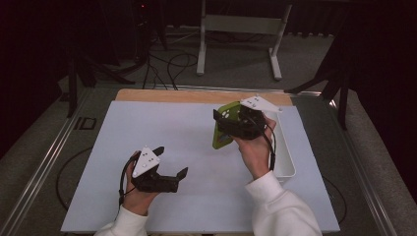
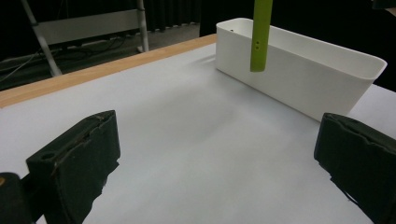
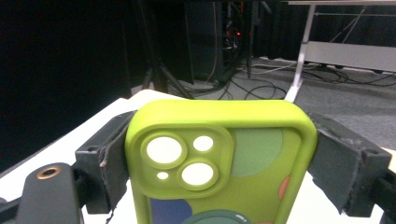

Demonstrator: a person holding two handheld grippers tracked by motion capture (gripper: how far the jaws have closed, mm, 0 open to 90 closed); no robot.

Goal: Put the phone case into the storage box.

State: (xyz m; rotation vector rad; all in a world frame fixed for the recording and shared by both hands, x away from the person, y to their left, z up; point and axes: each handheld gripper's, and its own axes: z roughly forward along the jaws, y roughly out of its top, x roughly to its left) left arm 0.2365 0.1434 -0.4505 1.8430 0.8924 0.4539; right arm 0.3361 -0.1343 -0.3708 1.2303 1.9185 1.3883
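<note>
The green phone case [image 3: 219, 158] looks like soft, matt rubbery plastic, smooth all over, clamped between the worn, rough-edged black pads [image 3: 109, 163] of the right hand-held gripper [image 1: 239, 123]. On the right, the white bin [image 2: 303, 70] is smooth plastic with a faint sheen. The counter [image 1: 196, 147] has a matt, pale, paper-like top and a far edge strip of bare wood [image 1: 196, 96].

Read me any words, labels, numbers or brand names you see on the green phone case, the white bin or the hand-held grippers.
No readable text anywhere.
Green phone case: only coloured shapes and camera cut-outs, no lettering.
White bin: plain walls, no label.
Right hand-held gripper and left hand-held gripper: no markings legible.
</note>
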